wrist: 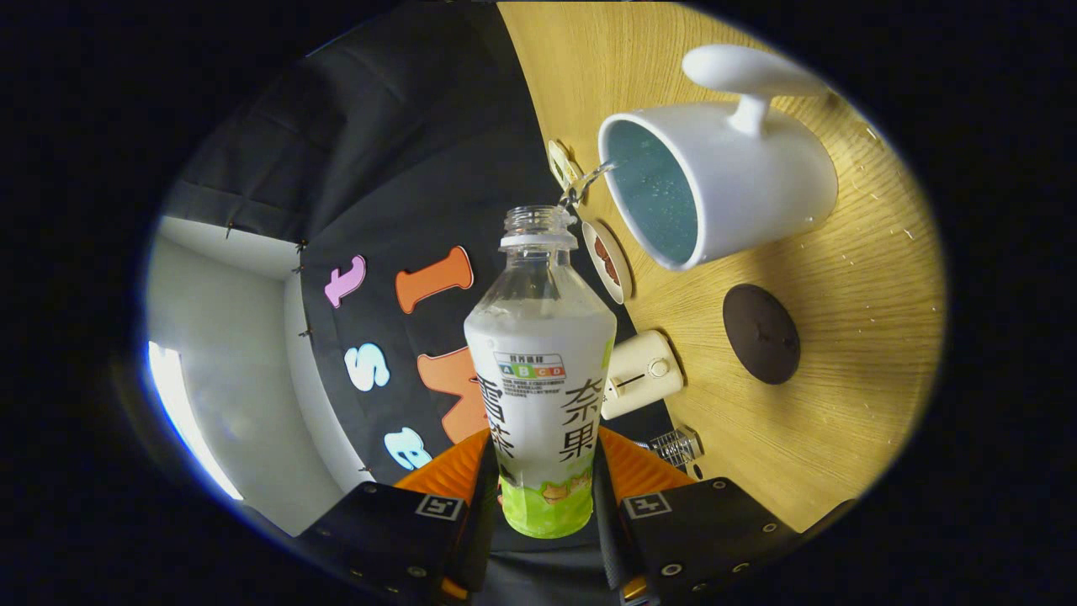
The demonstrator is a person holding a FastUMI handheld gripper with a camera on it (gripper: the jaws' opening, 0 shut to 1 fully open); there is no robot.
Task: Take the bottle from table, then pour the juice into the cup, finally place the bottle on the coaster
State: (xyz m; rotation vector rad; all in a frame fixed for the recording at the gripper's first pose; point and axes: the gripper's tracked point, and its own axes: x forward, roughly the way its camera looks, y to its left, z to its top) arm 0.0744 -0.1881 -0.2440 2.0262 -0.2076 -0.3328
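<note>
The tool (547,497) is clamped on the bottle (543,370), one finger pressing each side of its lower body, and the whole thing is rolled hard over so the open neck points at the cup (715,181). And there it goes: a thin stream of juice (582,187) leaves the bottle's mouth and arcs across to the cup's rim, so by my read we are right in the middle of the pour. The cup, white with a bluish inside and a fat handle, stands on the wooden table (841,337), its mouth just beyond the bottle's neck. The dark round coaster (761,334) waits on the table just beside the cup, bare, ready for the last step. Farther back on the table sit a small dish (607,261), a cream-coloured box with a knob (639,374) and a little clear container (676,446). Now the danger: that stream is meeting the cup right at its near lip, so a small wobble or an easing of the tilt could send juice down the outside and onto the table. Tip too sharply and the liquid may gush and overshoot. The bottle looks wet and smooth, so a slackened grip could let it twist between the fingers.
</note>
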